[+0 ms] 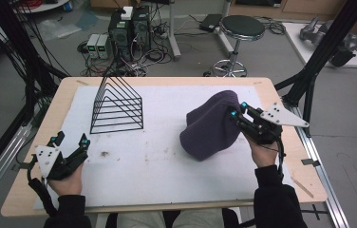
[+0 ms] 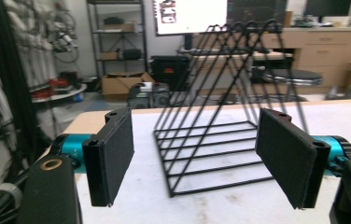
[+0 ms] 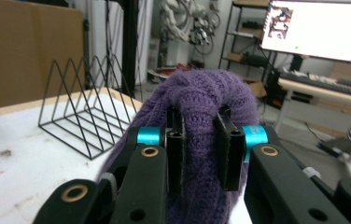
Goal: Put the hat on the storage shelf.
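Counts: 1 table [image 1: 176,205] w/ 1 white mat [image 1: 167,161] on it; 1 black wire rack [image 1: 117,108]; 1 purple knit hat [image 1: 210,128]; 2 hand-held grippers, left hand-held gripper [image 1: 70,139] & right hand-held gripper [image 1: 238,109]; beyond the table 1 round stool [image 1: 242,27], 2 PC towers [image 1: 130,26]

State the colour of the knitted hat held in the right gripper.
Purple. The knitted hat shows best in the right gripper view, pinched in the right gripper.
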Demonstrator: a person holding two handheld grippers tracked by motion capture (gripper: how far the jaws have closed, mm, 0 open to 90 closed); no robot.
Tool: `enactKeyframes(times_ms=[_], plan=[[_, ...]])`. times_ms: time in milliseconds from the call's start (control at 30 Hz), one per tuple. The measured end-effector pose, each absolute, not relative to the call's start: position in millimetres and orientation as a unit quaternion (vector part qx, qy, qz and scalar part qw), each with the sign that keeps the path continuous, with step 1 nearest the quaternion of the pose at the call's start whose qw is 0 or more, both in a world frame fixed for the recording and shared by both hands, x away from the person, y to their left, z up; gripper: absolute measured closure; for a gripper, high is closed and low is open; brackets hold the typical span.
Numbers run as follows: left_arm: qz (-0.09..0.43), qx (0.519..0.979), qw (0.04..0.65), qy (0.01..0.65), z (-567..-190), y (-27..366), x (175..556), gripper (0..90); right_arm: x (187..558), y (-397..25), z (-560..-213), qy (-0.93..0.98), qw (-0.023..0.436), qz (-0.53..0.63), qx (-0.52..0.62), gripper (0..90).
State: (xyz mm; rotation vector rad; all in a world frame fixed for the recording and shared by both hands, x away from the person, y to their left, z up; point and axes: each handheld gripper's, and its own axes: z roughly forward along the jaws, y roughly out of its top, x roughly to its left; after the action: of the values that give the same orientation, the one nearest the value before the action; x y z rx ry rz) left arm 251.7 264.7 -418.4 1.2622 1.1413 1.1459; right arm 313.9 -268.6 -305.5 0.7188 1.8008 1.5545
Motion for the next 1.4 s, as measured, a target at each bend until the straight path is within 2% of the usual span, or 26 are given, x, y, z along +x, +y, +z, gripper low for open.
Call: enactKeyframes(times_ms=[367,633,1400], plan=[[0.422,0.555,0.555,0.453,-410,256,257,26.2,323,-260,-280,0.702,0.321,0.598,0.215,76.7],[0.381,0.578,0.580,0.430,-403,247,261,25.5,329,-248,-257,0.715,0.297,0.612,0.164,76.5],[0.302,0.599,0.634,0.385,-382,231,272,24.1,340,-203,-223,0.698,0.264,0.657,0.103,76.2]])
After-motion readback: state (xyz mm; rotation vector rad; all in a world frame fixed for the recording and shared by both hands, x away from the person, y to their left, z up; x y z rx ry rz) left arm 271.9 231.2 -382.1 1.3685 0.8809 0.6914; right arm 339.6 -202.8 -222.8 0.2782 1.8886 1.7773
